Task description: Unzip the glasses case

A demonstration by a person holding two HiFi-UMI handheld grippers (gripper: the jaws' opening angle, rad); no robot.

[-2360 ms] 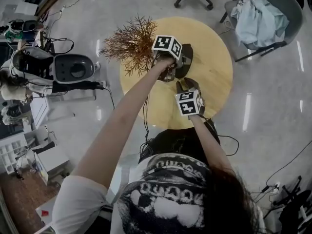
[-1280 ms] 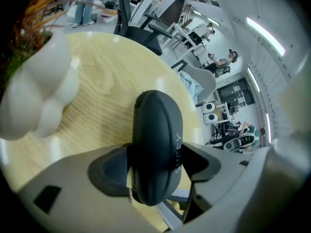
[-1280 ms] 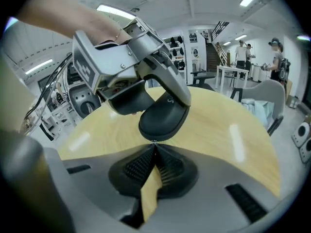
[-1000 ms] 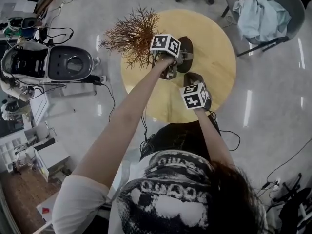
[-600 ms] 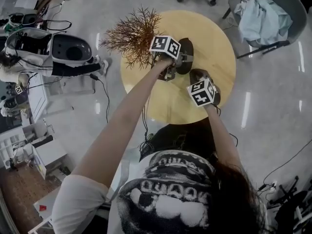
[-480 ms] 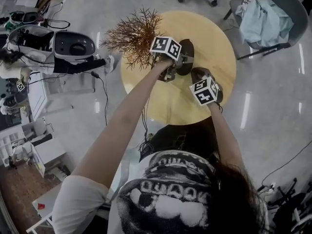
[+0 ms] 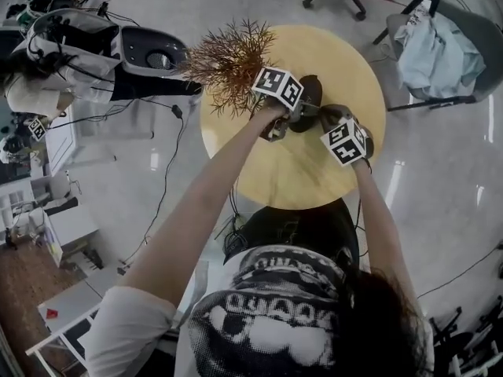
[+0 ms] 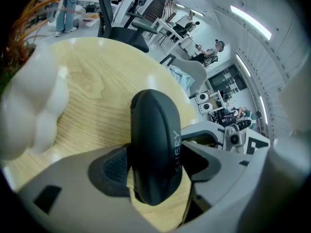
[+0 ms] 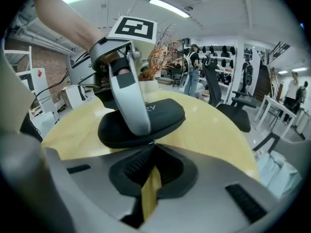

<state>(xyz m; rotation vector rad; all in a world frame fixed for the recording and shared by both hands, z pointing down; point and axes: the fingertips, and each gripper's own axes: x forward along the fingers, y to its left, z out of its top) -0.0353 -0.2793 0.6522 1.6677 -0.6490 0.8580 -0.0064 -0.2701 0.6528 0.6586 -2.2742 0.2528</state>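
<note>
The dark glasses case (image 7: 310, 93) lies near the middle of the table (image 7: 259, 163), slightly toward the far edge. Your left gripper (image 8: 156, 165) clamps it across its width. Your right gripper (image 9: 151, 147), pinched shut on the zip pull (image 9: 153, 142), has slid rightward, so unzipping looks underway.

In your head view the marker cubes (image 7: 277, 87) hide most of the glasses case (image 7: 311, 93). Whether your right claw (image 9: 153, 145), tips together at the case's seam, holds anything is too small to tell. In the left gripper view your left claw (image 8: 156, 165) covers the case's sides, and the white pot (image 8: 26, 106) is blurred and cut off by the left edge.
</note>
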